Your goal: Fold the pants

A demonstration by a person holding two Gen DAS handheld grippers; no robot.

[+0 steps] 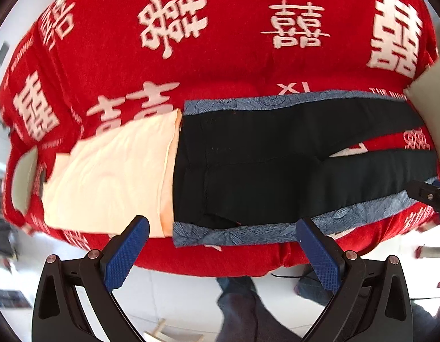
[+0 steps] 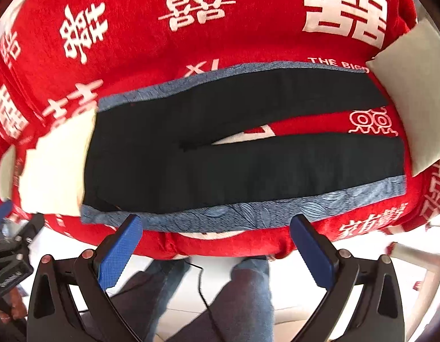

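A red blanket printed with large white characters covers the surface. At its left end lies a cream cloth, its right edge touching the waist of the black pants. The pants lie flat across the blanket, waist to the left and the two legs running right, parted so a wedge of red shows between them. A blue patterned band runs along the near edge of the pants and another along the far edge. At the far right a pale cushion rests against the leg ends.

The left gripper hangs above the near edge by the waist, its blue pads spread wide and holding nothing. The right gripper hangs above the near band further right, likewise spread wide and empty; neither seems to touch the fabric, though the blur makes that hard to judge.
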